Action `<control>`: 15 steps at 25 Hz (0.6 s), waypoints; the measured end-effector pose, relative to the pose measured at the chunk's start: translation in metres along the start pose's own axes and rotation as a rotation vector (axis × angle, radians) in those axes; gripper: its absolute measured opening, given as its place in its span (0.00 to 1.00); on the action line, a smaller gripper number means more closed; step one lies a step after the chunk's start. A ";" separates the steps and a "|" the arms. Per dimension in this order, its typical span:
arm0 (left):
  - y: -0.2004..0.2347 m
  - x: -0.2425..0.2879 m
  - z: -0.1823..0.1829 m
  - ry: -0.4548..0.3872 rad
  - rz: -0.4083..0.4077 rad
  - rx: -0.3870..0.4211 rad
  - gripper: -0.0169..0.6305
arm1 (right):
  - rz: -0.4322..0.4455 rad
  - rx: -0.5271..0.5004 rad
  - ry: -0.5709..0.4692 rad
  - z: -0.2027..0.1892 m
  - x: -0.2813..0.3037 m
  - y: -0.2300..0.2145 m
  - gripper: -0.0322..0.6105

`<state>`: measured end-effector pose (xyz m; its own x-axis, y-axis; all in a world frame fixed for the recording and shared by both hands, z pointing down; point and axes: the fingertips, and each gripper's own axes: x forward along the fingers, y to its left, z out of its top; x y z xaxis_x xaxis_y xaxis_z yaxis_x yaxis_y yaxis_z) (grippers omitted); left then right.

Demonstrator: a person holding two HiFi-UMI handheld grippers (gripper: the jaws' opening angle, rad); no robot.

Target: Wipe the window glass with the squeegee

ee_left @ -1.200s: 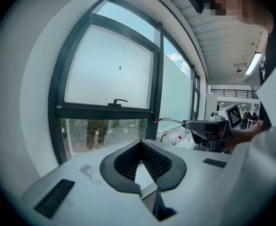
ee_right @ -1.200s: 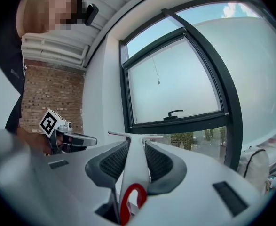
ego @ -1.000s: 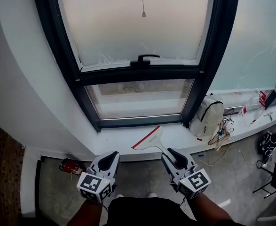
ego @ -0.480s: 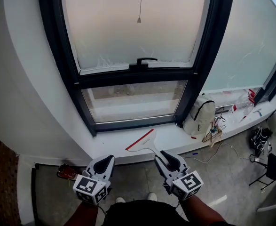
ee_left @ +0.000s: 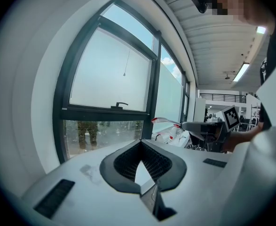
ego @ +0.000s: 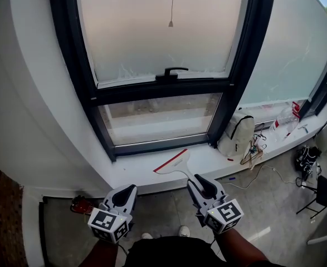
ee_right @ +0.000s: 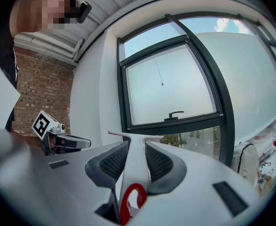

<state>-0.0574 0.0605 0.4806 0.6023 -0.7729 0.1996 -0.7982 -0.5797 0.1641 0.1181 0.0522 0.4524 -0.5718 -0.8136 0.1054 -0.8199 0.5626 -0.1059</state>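
Observation:
A white squeegee (ego: 174, 163) with a red blade edge juts forward from my right gripper (ego: 199, 181), which is shut on its handle. The blade hovers over the white sill (ego: 135, 174), below the window glass (ego: 163, 32). In the right gripper view the handle (ee_right: 134, 166) runs between the jaws of the right gripper (ee_right: 137, 147), and its red hanging loop shows at the back. My left gripper (ego: 130, 189) hangs beside it, shut and empty, below the sill's edge. In the left gripper view the left gripper (ee_left: 140, 146) has its pads meeting at the tips.
The window has a dark frame, a black handle (ego: 171, 72) and a clear lower pane (ego: 157, 118). A white bag (ego: 235, 135), cables and a plastic bottle (ego: 283, 121) lie on the sill to the right. A red object (ego: 81, 204) sits on the floor at left.
The right gripper and the squeegee have drifted slightly right and up toward the sill. The left gripper has hardly moved. Both stay shut.

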 end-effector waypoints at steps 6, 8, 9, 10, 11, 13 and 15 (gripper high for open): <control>-0.004 0.000 0.001 0.009 -0.023 0.009 0.03 | -0.011 -0.011 -0.001 0.001 -0.006 0.001 0.21; -0.007 0.001 0.002 0.010 -0.031 0.015 0.03 | -0.013 -0.015 0.000 0.001 -0.007 0.002 0.21; -0.007 0.002 0.002 0.009 -0.034 0.016 0.03 | -0.013 -0.018 0.000 0.001 -0.008 0.002 0.21; -0.008 0.002 0.002 0.008 -0.036 0.015 0.03 | -0.014 -0.019 -0.001 0.001 -0.009 0.002 0.21; -0.009 0.003 0.002 0.008 -0.038 0.015 0.03 | -0.014 -0.021 -0.002 0.001 -0.010 0.002 0.21; -0.010 0.003 0.004 0.005 -0.041 0.017 0.03 | -0.014 -0.026 -0.003 0.002 -0.012 0.002 0.21; -0.011 0.005 0.006 0.002 -0.042 0.020 0.03 | -0.014 -0.029 -0.002 0.003 -0.013 0.000 0.21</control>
<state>-0.0457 0.0619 0.4744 0.6354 -0.7471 0.1951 -0.7722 -0.6167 0.1532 0.1250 0.0621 0.4479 -0.5599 -0.8219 0.1051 -0.8286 0.5547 -0.0758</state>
